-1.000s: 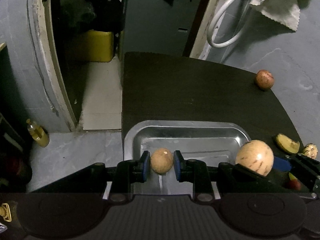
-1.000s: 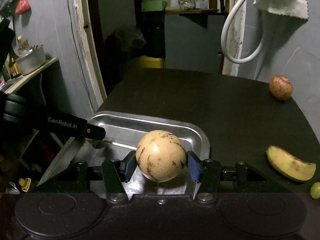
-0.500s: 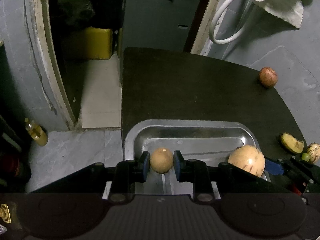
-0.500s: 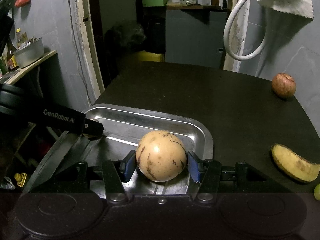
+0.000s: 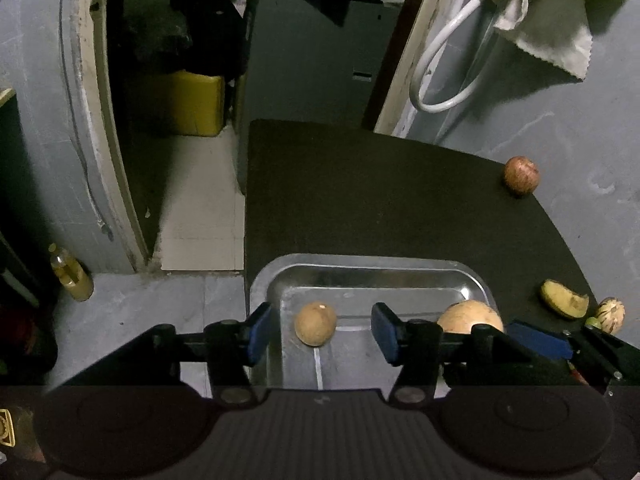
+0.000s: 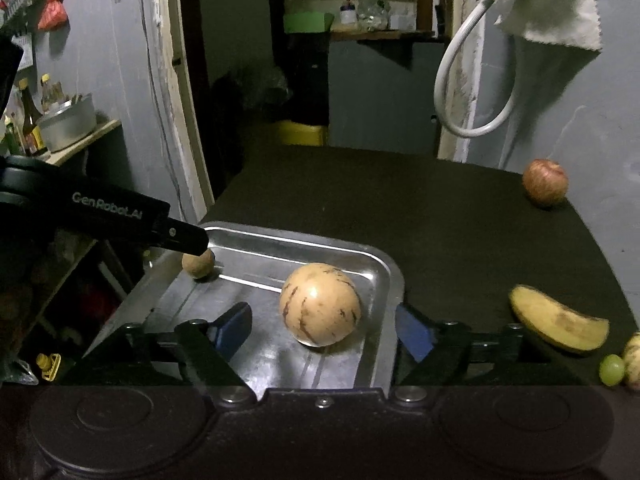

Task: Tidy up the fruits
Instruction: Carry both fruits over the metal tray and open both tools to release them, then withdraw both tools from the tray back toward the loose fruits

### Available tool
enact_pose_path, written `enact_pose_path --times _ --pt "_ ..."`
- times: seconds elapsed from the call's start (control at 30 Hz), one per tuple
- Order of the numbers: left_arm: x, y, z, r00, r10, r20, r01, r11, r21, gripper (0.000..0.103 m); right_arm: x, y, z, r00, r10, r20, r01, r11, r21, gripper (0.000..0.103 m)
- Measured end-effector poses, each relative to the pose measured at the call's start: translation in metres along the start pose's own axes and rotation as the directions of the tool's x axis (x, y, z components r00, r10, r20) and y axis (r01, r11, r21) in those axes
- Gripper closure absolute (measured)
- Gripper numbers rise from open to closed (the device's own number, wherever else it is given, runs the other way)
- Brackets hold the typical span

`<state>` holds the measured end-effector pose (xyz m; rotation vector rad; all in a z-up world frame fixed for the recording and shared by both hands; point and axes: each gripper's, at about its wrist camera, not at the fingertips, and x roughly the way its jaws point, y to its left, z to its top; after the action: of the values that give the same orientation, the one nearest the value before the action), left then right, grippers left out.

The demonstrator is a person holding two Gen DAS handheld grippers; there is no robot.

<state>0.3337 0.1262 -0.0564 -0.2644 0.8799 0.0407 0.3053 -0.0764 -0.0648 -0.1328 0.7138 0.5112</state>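
A steel tray [image 5: 372, 268] [image 6: 384, 276] sits at the near left of the dark table. A small brown round fruit [image 5: 315, 323] [image 6: 198, 263] lies in its left part, between the opening jaws of my left gripper [image 5: 322, 334], whose pads stand clear of it. A large tan fruit with brown streaks [image 6: 319, 304] [image 5: 470, 316] rests in the tray's right part between the jaws of my right gripper [image 6: 324, 330], which are opening too, apart from it. On the table lie an apple [image 6: 545, 182] [image 5: 521, 174], a banana piece [image 6: 558, 324] [image 5: 564, 299], a green grape [image 6: 611, 369] and a striped fruit [image 5: 610, 314].
The table [image 5: 380, 200] ends in a left edge beside a doorway with a yellow container [image 5: 188, 104]. A grey wall runs along the right, with a white hose [image 6: 472, 92] and a cloth [image 6: 556, 4] hanging. A shelf with a pot [image 6: 68, 122] and bottles stands at the left.
Both grippers have opened and let go of their fruits, which now lie in the tray. The right gripper has drawn back a little from the large fruit.
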Motion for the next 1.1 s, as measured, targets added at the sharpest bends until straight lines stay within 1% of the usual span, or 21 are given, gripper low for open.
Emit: enact_pose_path --times 0.07,0.13,0.17,0.33,0.4,0.5,0.73,0.83,0.93,1.1 --pt "-0.008 -0.001 -0.001 1.000 0.008 0.016 -0.008 1.000 -0.003 0.039 -0.011 -0.002 -0.001 1.000 -0.003 0.013 0.003 1.000 0.007 0.020" --pt "-0.017 -0.003 -0.004 0.999 0.017 0.032 -0.016 1.000 -0.007 0.029 -0.023 -0.005 -0.003 1.000 -0.006 0.029 0.005 1.000 0.018 0.011" --pt "-0.022 -0.004 -0.005 0.999 0.021 0.040 -0.020 1.000 -0.009 0.027 -0.029 -0.005 -0.004 0.999 -0.005 0.038 0.004 1.000 0.022 0.010" --pt "-0.045 -0.009 -0.016 0.997 0.038 0.062 -0.037 0.999 -0.021 0.008 -0.056 -0.010 -0.015 0.998 0.002 0.057 -0.004 0.999 0.034 0.008" --pt "-0.056 -0.013 -0.024 0.995 0.063 0.075 -0.062 0.998 -0.022 0.004 -0.066 -0.010 -0.020 0.998 0.004 0.062 -0.007 0.999 0.037 0.007" --pt "-0.070 -0.018 -0.035 0.993 0.085 0.082 -0.084 0.996 -0.026 0.003 -0.081 -0.013 -0.028 0.998 0.010 0.066 -0.013 0.999 0.047 0.003" --pt "-0.100 -0.025 -0.065 0.990 0.117 0.077 -0.114 0.993 -0.034 0.001 -0.116 -0.017 -0.055 0.998 0.022 0.058 -0.026 0.998 0.063 0.001" --pt "-0.109 -0.029 -0.079 0.991 0.124 0.058 -0.123 0.992 -0.019 0.001 -0.130 -0.021 -0.070 0.999 0.030 0.042 -0.033 0.997 0.073 0.001" --pt "-0.117 -0.034 -0.095 0.991 0.133 0.034 -0.133 0.991 0.007 0.001 -0.140 -0.023 -0.085 1.000 0.028 0.006 -0.029 0.997 0.068 0.001" --pt "-0.127 -0.043 -0.124 0.991 0.127 -0.032 -0.126 0.991 0.041 0.001 -0.153 -0.035 -0.106 0.999 0.019 -0.045 -0.015 0.997 0.082 0.001"
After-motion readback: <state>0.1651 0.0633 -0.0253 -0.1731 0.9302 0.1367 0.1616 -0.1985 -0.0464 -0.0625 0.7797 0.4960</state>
